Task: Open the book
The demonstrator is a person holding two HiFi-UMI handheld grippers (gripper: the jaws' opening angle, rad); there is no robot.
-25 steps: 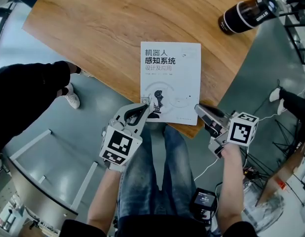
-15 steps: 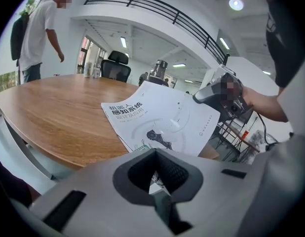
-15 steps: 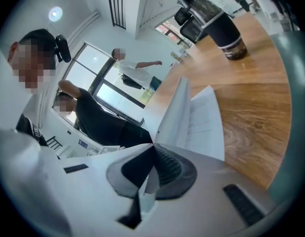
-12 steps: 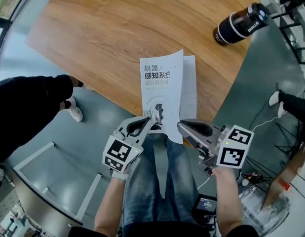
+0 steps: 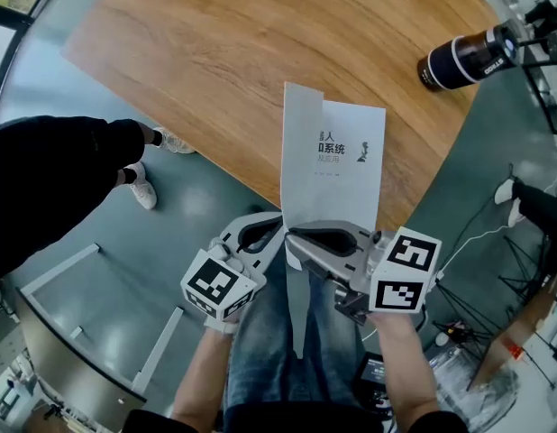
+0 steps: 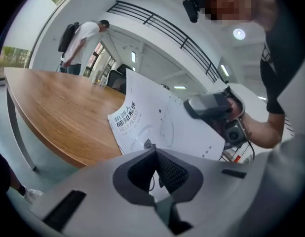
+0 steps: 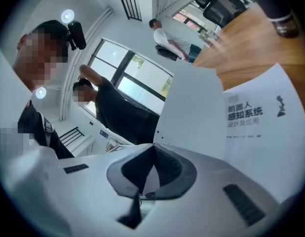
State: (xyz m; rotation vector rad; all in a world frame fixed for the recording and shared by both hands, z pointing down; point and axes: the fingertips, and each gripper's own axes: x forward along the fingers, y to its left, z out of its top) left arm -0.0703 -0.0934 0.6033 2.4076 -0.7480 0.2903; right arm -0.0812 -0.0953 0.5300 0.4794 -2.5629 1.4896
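The white book (image 5: 351, 165) lies at the near edge of the wooden table (image 5: 215, 61). Its front cover (image 5: 301, 170) stands upright, and the title page shows beneath it. My right gripper (image 5: 291, 234) is shut on the cover's free edge; white paper sits between its jaws in the right gripper view (image 7: 153, 147). My left gripper (image 5: 275, 227) is just left of it, at the book's near corner by the spine. In the left gripper view its jaws (image 6: 153, 151) meet on the book's lower edge, below the printed cover (image 6: 137, 125).
A black flask (image 5: 468, 57) lies on its side at the table's far right edge. A person in black (image 5: 53, 188) stands to the left of the table. My legs in jeans (image 5: 287, 350) are below the book. Cables and bags lie on the floor at right.
The right gripper has swung left and up with the cover, turning it from flat to upright and baring the title page. The left gripper rose a little at the book's corner.
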